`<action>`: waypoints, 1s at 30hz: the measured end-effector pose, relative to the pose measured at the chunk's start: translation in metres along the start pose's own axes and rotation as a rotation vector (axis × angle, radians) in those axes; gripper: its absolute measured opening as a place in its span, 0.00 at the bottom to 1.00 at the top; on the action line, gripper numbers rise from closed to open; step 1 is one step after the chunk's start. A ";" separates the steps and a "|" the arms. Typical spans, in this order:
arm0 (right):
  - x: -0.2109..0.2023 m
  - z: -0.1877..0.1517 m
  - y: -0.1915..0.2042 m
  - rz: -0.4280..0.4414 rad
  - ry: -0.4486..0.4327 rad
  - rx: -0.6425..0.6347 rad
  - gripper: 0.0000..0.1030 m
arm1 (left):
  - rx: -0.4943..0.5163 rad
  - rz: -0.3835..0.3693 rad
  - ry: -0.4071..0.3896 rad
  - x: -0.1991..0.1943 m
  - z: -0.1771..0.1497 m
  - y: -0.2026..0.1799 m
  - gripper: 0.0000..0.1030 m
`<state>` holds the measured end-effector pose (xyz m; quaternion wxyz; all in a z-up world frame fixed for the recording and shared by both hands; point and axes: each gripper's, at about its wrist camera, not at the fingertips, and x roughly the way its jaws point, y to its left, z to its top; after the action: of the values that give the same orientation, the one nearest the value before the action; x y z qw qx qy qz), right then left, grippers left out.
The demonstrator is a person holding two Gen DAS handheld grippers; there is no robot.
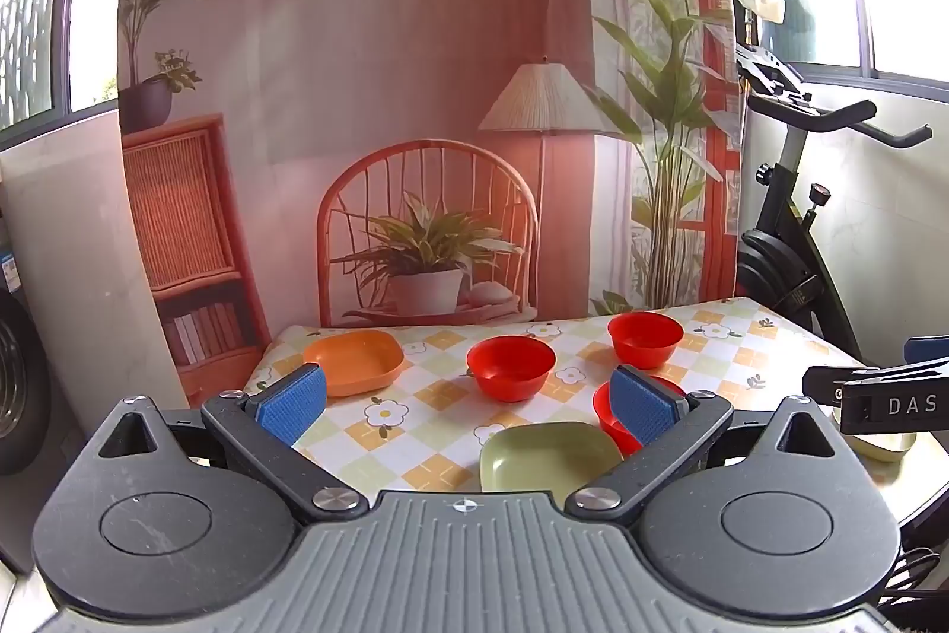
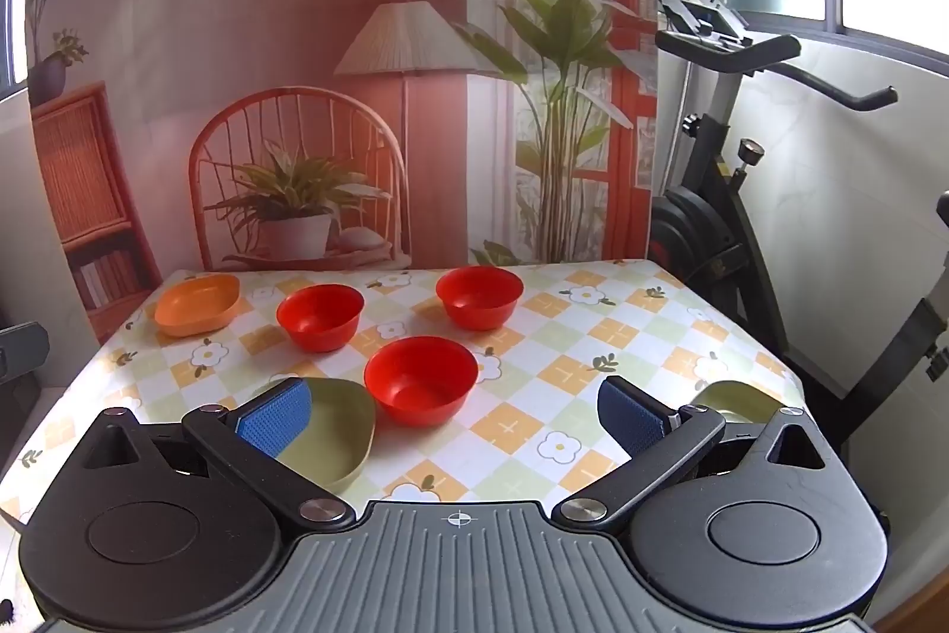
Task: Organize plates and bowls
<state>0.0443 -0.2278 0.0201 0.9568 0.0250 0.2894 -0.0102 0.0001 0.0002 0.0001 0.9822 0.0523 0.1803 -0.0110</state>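
Three red bowls stand on the checkered tablecloth: one mid-table (image 1: 510, 366) (image 2: 320, 315), one further right (image 1: 645, 345) (image 2: 479, 296), and a nearer one (image 2: 421, 387), half hidden behind my left finger (image 1: 608, 419). An orange plate (image 1: 353, 360) (image 2: 198, 312) lies at the far left. A green plate (image 1: 548, 458) (image 2: 338, 431) rests near the front, and a second pale green plate (image 2: 741, 398) (image 1: 878, 446) sits at the front right edge. My left gripper (image 1: 468, 404) and right gripper (image 2: 455, 419) both hover open and hold nothing, short of the front edge.
The table (image 2: 593, 336) backs onto a printed backdrop (image 1: 415, 99) of a chair and plants. An exercise bike (image 2: 729, 218) stands close to the table's right side. The right gripper's body (image 1: 872, 395) juts in above the pale green plate.
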 end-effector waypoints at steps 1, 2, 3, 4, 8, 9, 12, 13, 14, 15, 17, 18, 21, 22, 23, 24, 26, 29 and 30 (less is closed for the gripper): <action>0.000 0.000 0.000 0.000 0.000 0.000 1.00 | 0.000 0.000 0.001 0.000 0.000 0.000 0.99; 0.000 0.000 0.000 0.000 0.000 0.000 1.00 | -0.001 0.000 0.001 0.000 0.000 0.000 0.99; 0.000 0.000 0.000 0.000 0.000 0.000 1.00 | -0.001 -0.001 0.002 0.000 0.000 0.000 0.99; 0.000 0.000 0.000 0.000 0.000 0.000 1.00 | -0.001 -0.001 0.002 0.000 0.000 0.000 0.99; 0.001 0.000 0.000 0.001 0.000 0.001 1.00 | -0.003 0.000 0.006 0.000 0.000 0.000 0.99; 0.002 0.000 0.001 0.000 0.000 0.002 1.00 | -0.006 0.002 0.008 0.000 0.000 0.000 0.99; 0.003 0.001 0.001 0.003 0.001 0.000 1.00 | -0.020 0.020 0.023 0.002 0.002 0.002 0.99; 0.003 0.002 0.001 0.007 -0.004 0.000 1.00 | -0.022 0.033 0.029 0.005 0.001 0.003 0.99; 0.004 0.003 0.001 0.015 -0.010 0.003 1.00 | -0.024 0.047 0.034 0.006 0.002 0.004 0.99; 0.005 0.005 0.000 0.026 -0.016 0.010 1.00 | -0.024 0.064 0.032 0.005 0.005 0.001 0.99; 0.002 0.007 -0.007 0.042 -0.029 0.026 1.00 | -0.019 0.090 0.020 0.006 0.008 0.001 0.99; 0.004 0.013 -0.011 0.046 -0.038 0.036 1.00 | -0.020 0.099 0.016 0.011 0.010 0.003 0.99; 0.012 0.027 -0.017 0.061 -0.073 0.062 1.00 | -0.007 0.122 -0.002 0.017 0.018 0.004 0.99; 0.016 0.031 -0.020 0.066 -0.086 0.072 1.00 | -0.004 0.130 -0.007 0.020 0.021 0.004 0.99; 0.020 0.036 -0.023 0.074 -0.100 0.081 1.00 | -0.003 0.134 -0.011 0.024 0.024 0.006 0.99; 0.021 0.041 -0.025 0.081 -0.115 0.090 1.00 | -0.002 0.139 -0.014 0.028 0.028 0.007 0.99; 0.027 0.050 -0.029 0.085 -0.144 0.096 1.00 | -0.001 0.149 -0.019 0.035 0.035 0.008 0.99; 0.035 0.063 -0.030 0.077 -0.185 0.085 1.00 | -0.002 0.155 -0.028 0.048 0.046 0.014 0.99; 0.041 0.067 -0.030 0.074 -0.193 0.080 1.00 | -0.004 0.155 -0.030 0.055 0.050 0.015 0.99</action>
<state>0.1148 -0.2619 0.0521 0.9782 0.0729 0.1940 0.0113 0.0697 0.0098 0.0287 0.9828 0.0639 0.1610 0.0646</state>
